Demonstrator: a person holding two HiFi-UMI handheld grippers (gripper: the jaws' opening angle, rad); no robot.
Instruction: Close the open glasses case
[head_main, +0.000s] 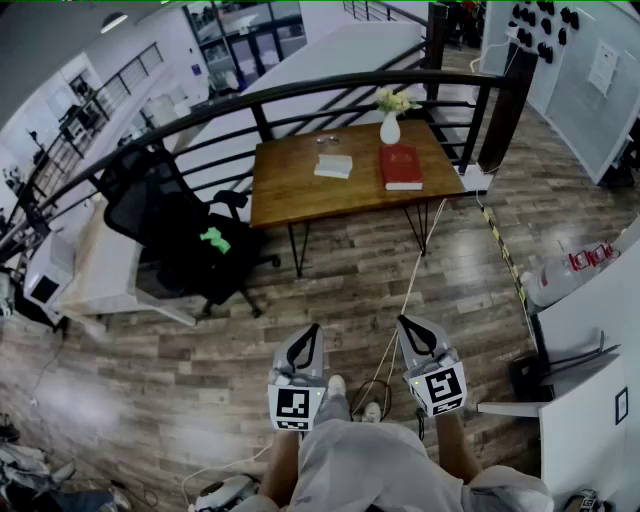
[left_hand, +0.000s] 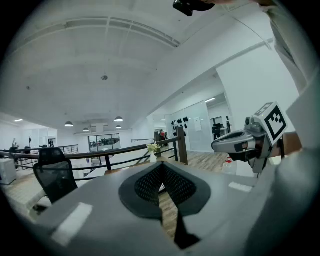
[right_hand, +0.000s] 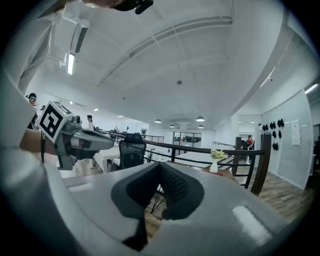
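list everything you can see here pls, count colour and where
table: one, brown wood, in front of the black railing
glasses case: one, pale, on the table left of the book; too far to read its lid
book: one, red, on the table
vase: one, white, with flowers, at the table's far edge
office chair: one, black, left of the table, green thing on its seat
left gripper: grey, jaws together, empty
right gripper: grey, jaws together, empty

A: Where was the tabletop (head_main: 300, 190)?
B: Well ahead of both pairs of fingers (head_main: 303, 348), a chair (head_main: 170, 225) off to its left.
A: And on it?
B: The glasses case (head_main: 334, 166) lay mid-top, a book (head_main: 401, 166) just right of it, a vase (head_main: 390, 128) behind the book, a railing (head_main: 300, 95) beyond them all.
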